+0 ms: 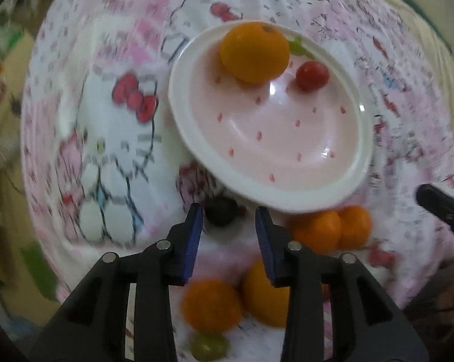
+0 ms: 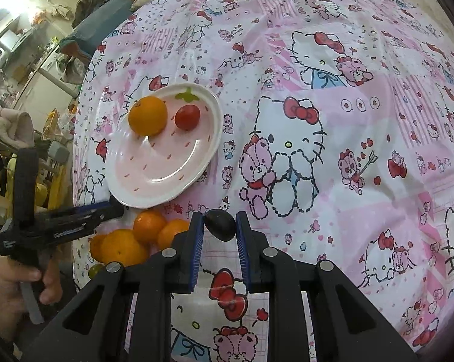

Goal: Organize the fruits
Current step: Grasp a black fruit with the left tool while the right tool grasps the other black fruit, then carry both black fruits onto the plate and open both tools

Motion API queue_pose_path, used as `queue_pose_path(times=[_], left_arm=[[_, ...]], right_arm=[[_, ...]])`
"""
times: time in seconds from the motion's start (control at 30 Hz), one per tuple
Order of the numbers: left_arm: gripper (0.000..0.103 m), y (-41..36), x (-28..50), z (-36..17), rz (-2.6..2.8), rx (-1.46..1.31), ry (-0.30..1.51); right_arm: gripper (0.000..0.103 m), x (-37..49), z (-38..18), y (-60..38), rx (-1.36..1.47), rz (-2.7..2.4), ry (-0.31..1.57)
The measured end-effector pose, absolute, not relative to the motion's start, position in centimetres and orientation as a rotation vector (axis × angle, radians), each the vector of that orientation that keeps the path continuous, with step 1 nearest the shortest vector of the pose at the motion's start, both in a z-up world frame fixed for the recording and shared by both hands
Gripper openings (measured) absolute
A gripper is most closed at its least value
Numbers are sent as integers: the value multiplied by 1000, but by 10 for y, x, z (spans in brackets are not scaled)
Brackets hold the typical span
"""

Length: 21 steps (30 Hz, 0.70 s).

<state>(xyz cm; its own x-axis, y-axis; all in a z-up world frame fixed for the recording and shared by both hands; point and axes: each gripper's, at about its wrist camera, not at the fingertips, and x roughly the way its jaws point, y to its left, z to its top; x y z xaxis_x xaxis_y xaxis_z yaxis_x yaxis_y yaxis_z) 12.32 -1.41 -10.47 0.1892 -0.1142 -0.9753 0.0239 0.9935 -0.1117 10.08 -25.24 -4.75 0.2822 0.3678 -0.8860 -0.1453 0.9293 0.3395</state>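
A pink plate with a white rim (image 1: 197, 154) (image 2: 209, 157) lies on the cartoon-print cloth and holds an orange (image 1: 254, 52) (image 2: 148, 115) and a red cherry tomato (image 1: 312, 75) (image 2: 187, 116). My left gripper (image 1: 229, 214) (image 2: 106, 208) hovers open at the plate's near edge. A dark round fruit (image 1: 221, 211) lies on the cloth just past its fingertips, and I see no pad pressing on it. My right gripper (image 2: 220, 218) is shut on a dark plum-like fruit (image 2: 221, 226), to the right of the plate. Only its black tip (image 1: 429, 199) shows in the left wrist view.
Several small oranges (image 1: 332, 229) (image 2: 150, 226) and a green grape (image 1: 209, 347) (image 2: 95, 270) lie in a cluster on the cloth by the plate's near side. A hand (image 2: 16, 286) grips the left gripper's handle. Room clutter lies beyond the cloth's left edge (image 2: 76, 181).
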Motion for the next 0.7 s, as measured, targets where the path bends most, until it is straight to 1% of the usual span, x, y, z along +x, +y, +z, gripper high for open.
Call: queue_pose_path(times=[0.03,0.17,0.33,0.43,0.53,0.7], left_arm=[[18,-16,125,-106,-103,-62,1378],[18,-20,123,-106,-102,-49,1411],[18,-12,110,-94,-80,-81,1398],[18,-4,102,-78,-62,-95,1358],[18,-6,102,-52,-56,-51,1276],[18,-8,124,-33,-84,-12,1215]], right_arm=[[23,101,-49,-252,203,346,1243],[23,101,-51,-251,197,345,1248],[23,102,-49,-254,217,350,1241],[23,102,-43,-253,222,360,1219],[23,107,-36,-253,248,381,1196],[23,129,-28,-245,241,410,1170]])
